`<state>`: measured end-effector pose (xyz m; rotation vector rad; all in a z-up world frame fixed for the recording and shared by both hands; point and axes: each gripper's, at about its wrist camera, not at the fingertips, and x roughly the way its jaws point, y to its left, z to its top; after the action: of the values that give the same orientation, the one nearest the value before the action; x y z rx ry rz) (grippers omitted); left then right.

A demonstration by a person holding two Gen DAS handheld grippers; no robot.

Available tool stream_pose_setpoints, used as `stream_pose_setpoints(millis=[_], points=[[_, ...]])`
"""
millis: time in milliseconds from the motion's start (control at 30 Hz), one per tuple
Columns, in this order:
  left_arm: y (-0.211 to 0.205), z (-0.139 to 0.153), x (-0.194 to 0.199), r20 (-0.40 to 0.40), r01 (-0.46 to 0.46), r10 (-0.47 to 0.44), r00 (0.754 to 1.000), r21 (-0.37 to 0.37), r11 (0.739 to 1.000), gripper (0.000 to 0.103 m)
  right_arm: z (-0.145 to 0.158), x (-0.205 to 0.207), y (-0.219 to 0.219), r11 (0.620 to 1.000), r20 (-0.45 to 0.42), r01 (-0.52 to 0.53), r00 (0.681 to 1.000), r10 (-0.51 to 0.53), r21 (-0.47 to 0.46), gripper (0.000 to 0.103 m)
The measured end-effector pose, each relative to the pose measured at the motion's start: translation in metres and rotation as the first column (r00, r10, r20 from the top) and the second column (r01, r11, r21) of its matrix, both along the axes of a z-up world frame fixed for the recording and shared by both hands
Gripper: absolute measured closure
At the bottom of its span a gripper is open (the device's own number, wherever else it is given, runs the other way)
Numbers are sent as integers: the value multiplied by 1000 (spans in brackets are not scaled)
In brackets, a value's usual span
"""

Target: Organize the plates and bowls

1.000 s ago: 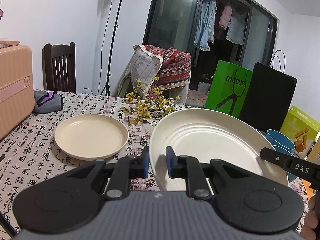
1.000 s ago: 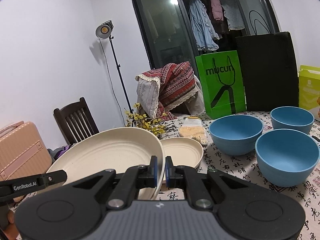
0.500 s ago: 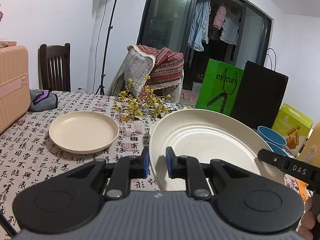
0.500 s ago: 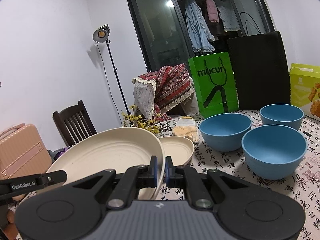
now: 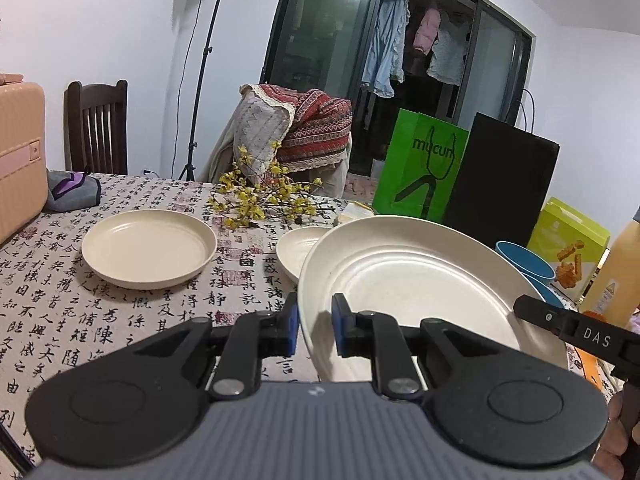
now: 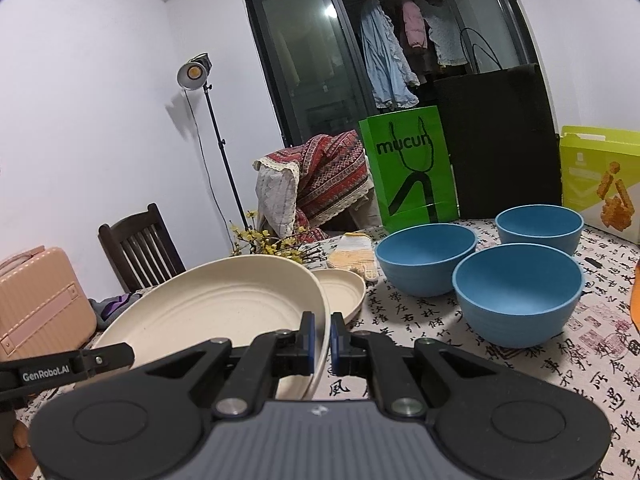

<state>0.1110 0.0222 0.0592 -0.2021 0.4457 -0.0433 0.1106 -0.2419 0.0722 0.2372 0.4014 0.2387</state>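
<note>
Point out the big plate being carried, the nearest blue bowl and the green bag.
big plate (image 5: pixel 408 276), left wrist view, on its ribbed inner floor.
nearest blue bowl (image 6: pixel 516 296), right wrist view, on its inner wall.
green bag (image 6: pixel 408 176), right wrist view, on its printed front.

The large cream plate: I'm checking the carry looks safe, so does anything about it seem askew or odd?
The large cream plate is off the table, tilted, with the left gripper and right gripper each clamped on a rim. No chips or spills show.
</note>
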Motion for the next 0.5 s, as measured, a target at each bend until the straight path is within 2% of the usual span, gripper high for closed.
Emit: stream_pose_setpoints(millis=[500], points=[[-6, 1, -15, 9, 19, -19, 1000, -2, 1000, 86, -1, -24, -8, 1000, 16, 15, 1000, -15, -17, 95]])
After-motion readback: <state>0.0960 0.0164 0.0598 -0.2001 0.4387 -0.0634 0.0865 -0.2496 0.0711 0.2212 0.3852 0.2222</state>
